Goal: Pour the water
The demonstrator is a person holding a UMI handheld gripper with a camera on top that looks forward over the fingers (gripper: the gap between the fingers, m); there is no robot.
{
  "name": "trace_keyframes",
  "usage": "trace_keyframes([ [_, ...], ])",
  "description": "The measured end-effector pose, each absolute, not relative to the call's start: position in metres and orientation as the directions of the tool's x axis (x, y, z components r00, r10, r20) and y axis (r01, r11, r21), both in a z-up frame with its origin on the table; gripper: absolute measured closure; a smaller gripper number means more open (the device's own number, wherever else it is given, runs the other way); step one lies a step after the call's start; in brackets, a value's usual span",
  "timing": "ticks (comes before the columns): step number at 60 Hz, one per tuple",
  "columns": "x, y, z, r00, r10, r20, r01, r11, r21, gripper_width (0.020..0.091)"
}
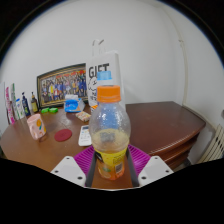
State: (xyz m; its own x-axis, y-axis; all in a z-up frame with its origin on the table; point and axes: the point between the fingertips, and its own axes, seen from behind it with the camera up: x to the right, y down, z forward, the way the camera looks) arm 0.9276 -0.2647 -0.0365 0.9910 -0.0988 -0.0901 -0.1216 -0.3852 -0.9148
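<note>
Right now my gripper [112,168] has a bottle [110,135] between its two fingers, the pink pads [88,160] showing at either side of its base. Both fingers look pressed against it, so I judge the bottle pinched and carried — it seems to sit above the desk [160,122] rather than on it, though I cannot see its underside. It stands upright, clear plastic with an orange cap [109,94], a yellow label low down and some liquid in the lower part.

The cap looks on, so as I judge it no pouring can start until that comes off. For the step in hand, I would keep the squeeze even and low on the body, hold the bottle upright while travelling, and tilt only once the mouth is over a vessel. Thin plastic will likely give under too hard a pinch.

Beyond the bottle the wooden desk spreads out. On it I see a white remote-like thing [85,135], a red disc [63,133], a small orange box [37,126] and a blue cup [72,103] — perhaps the vessel to fill, but I cannot be sure. Farther back a framed picture [62,85] leans at the wall, small bottles [26,103] beside it, and a white bag [104,72] with lettering stands right behind the cap.
</note>
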Motion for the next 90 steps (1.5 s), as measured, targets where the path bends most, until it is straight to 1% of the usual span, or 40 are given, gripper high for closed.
trace_keyframes([
  [3, 0.926, -0.262, -0.035, 0.990, -0.096, -0.101, -0.131, -0.375, -0.918, 0.0640],
  [5, 0.927, -0.263, -0.035, 0.989, -0.104, -0.105, -0.136, -0.377, -0.916, 0.0646],
  [7, 0.925, -0.263, -0.036, 0.988, -0.103, -0.112, -0.143, -0.384, -0.912, 0.0676],
  [9, 0.925, -0.264, -0.036, 0.989, -0.106, -0.106, -0.140, -0.389, -0.911, 0.0681],
  [10, 0.925, -0.264, -0.036, 0.989, -0.107, -0.101, -0.135, -0.392, -0.910, 0.0692],
  [11, 0.925, -0.264, -0.036, 0.990, -0.106, -0.093, -0.128, -0.395, -0.910, 0.0719],
  [16, 0.924, -0.263, -0.036, 0.992, -0.105, -0.065, -0.103, -0.404, -0.909, 0.0760],
  [17, 0.924, -0.263, -0.035, 0.993, -0.105, -0.059, -0.097, -0.407, -0.908, 0.0788],
  [20, 0.923, -0.263, -0.036, 0.993, -0.115, -0.041, -0.085, -0.412, -0.907, 0.0782],
  [21, 0.924, -0.264, -0.036, 0.993, -0.117, -0.033, -0.079, -0.416, -0.906, 0.0822],
  [29, 0.926, -0.261, -0.024, 0.989, -0.141, 0.042, -0.022, -0.427, -0.904, 0.0823],
  [36, 0.917, -0.251, 0.007, 0.974, -0.161, 0.159, 0.079, -0.417, -0.905, 0.0824],
  [44, 0.902, -0.230, 0.059, 0.923, -0.179, 0.340, 0.245, -0.409, -0.879, 0.0823],
  [51, 0.875, -0.202, 0.109, 0.837, -0.180, 0.517, 0.414, -0.409, -0.813, 0.0824],
  [58, 0.836, -0.168, 0.147, 0.684, -0.148, 0.714, 0.608, -0.424, -0.671, 0.0826],
  [65, 0.786, -0.132, 0.159, 0.480, -0.059, 0.876, 0.782, -0.425, -0.457, 0.0826],
  [70, 0.754, -0.108, 0.154, 0.303, 0.018, 0.953, 0.877, -0.396, -0.271, 0.0824],
  [76, 0.726, -0.089, 0.143, 0.083, 0.092, 0.992, 0.933, -0.357, -0.044, 0.0825],
  [85, 0.705, -0.070, 0.115, -0.191, 0.189, 0.963, 0.920, -0.307, 0.243, 0.0824],
  [90, 0.695, -0.064, 0.105, -0.316, 0.214, 0.924, 0.891, -0.268, 0.367, 0.0824],
])
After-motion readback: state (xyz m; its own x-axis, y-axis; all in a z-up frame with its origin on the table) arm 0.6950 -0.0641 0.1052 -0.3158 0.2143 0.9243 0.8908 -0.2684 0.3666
